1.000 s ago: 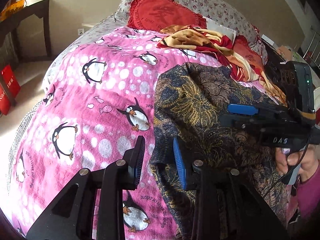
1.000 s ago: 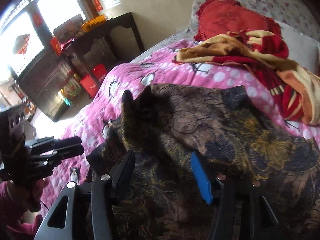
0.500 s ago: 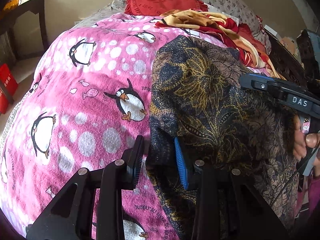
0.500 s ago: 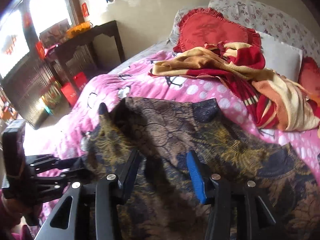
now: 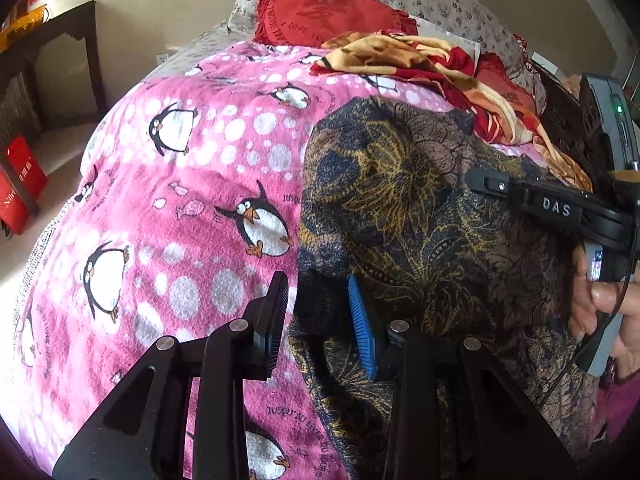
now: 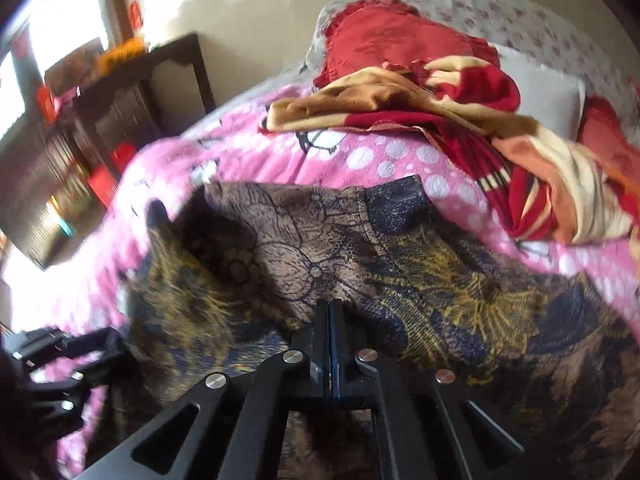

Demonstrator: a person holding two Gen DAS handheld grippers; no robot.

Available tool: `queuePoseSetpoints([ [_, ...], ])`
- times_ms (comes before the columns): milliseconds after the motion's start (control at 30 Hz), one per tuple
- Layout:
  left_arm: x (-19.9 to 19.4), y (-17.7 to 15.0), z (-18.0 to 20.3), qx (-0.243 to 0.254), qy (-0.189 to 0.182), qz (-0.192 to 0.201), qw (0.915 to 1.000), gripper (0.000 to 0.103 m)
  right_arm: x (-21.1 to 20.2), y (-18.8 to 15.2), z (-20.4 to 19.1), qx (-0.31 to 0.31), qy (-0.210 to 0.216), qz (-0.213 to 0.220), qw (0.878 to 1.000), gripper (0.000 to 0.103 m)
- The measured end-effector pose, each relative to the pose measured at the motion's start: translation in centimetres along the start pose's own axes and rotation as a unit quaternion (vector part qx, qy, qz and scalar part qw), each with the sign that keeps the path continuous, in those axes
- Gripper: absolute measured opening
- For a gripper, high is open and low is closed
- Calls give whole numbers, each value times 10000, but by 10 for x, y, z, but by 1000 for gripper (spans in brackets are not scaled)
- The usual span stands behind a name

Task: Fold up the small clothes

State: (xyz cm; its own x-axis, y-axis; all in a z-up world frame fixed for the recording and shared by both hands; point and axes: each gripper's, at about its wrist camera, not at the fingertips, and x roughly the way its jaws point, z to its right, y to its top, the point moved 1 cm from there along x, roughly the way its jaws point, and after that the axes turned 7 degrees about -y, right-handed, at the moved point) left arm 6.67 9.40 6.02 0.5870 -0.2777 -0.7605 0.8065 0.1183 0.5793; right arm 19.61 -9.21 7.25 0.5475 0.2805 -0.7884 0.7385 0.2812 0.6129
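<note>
Garment (image 5: 420,216), dark with a gold floral print, lies spread over the pink penguin blanket (image 5: 192,216), filling centre and right of the left wrist view. Left gripper (image 5: 318,320) is spread, fingers straddling the garment's left edge at lower centre. Right gripper (image 6: 330,340) is pressed together at lower centre of its view; whether cloth is pinched, cannot tell.

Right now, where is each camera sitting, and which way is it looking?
Left wrist: on the left gripper, looking along its open fingers at the dark flowery garment on the penguin blanket; the right gripper and hand show.
Right wrist: on the right gripper, fingers shut, facing the garment and the red cushion; the left gripper shows.
Both share garment, blanket, cushion.
</note>
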Motion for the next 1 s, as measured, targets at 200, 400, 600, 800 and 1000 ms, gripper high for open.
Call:
queuePoseSetpoints([
  [200,-18,9,27,195,-222,192,9994,31,-63,-33,39,221,-466,187,9985,29],
  [400,-6,10,71,520,-551,0,9971,31,-137,-91,120,695,-1854,423,9793,58],
  [600,23,10,113,825,-601,-194,9946,31,-134,-121,183,1571,-1421,-24,9773,12],
  [800,64,0,123,835,-377,-665,9936,31,-118,-130,201,2021,-1701,-54,9645,5],
  [1000,68,-8,129,1000,-361,-698,9919,31,-167,-141,252,2771,-1574,455,9468,33],
])
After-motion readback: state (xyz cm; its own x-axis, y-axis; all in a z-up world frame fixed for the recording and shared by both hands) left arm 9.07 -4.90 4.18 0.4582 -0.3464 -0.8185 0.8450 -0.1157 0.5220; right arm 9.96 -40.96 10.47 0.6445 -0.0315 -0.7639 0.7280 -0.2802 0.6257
